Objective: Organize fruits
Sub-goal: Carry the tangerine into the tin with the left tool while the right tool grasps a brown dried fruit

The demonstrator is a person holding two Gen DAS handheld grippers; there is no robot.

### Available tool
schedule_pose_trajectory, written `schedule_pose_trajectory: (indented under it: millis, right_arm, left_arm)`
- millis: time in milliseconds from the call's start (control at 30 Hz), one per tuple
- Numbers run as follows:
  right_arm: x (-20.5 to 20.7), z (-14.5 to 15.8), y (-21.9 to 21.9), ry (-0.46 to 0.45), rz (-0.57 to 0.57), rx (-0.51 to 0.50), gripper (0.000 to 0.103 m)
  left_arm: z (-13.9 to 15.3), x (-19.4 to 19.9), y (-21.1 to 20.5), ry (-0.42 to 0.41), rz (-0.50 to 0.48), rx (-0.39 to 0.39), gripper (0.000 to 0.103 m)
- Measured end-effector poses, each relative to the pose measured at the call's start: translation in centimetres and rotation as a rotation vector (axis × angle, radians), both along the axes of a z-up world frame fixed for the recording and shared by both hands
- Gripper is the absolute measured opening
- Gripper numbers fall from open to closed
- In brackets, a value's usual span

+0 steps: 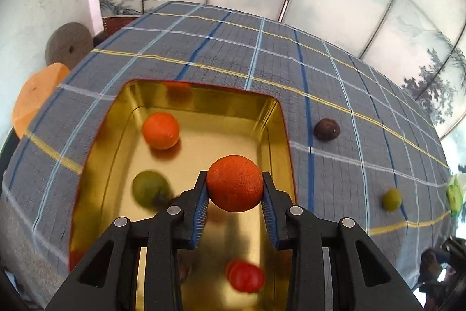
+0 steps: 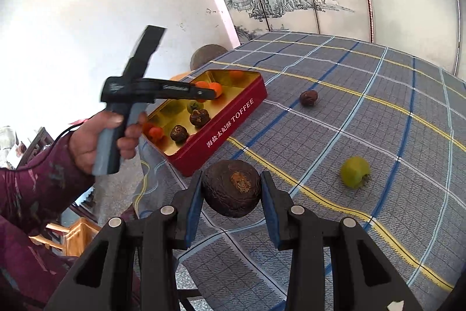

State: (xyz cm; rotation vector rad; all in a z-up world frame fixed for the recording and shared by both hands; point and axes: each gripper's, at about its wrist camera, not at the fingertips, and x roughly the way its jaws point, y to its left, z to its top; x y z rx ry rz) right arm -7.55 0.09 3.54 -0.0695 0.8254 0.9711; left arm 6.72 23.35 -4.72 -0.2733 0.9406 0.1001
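Left fingers: the left gripper [image 1: 235, 188] is clamped on the orange fruit [image 1: 235, 183], blue ribbed pads at its widest girth, hanging over the tin at lower centre of the left wrist view.
Orange fruit: round, pebbled skin; probably light and firm, and apt to roll if let go.
Right fingers: the right gripper [image 2: 231, 188] is closed on the dark brown fruit [image 2: 231, 188], low centre of the right wrist view, above the table's edge.
Dark brown fruit: wrinkled, matt, with a rough stem scar; likely softer, so a gentle squeeze across the middle suits it.
Tin [image 2: 230, 118]: rigid red metal with a glossy gold inside, several fruits in it.
Table [image 2: 378, 95]: checked woven cloth; a green fruit [image 2: 355, 172] and another brown fruit [image 2: 308, 97] lie loose on it.
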Motion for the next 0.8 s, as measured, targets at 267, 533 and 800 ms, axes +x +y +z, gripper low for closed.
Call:
schedule_pose_trajectory:
  millis: [267, 533, 800]
  right_arm:
    - [0.4, -0.1, -0.3, 0.004, -0.007, 0.003, 0.035]
    - [0.5, -0.1, -0.3, 0.007, -0.009, 0.007, 0.035]
    - [0.2, 0.5, -0.3, -0.008, -0.007, 0.005, 0.035]
  left_arm:
    - [-1.1, 3.9, 0.1, 0.051, 0.016, 0.032, 0.036]
    - [-1.7, 4.8, -0.2, 0.069, 0.013, 0.043, 0.037]
    - [-1.3, 3.0, -0.6, 0.066, 0.014, 0.027, 0.042]
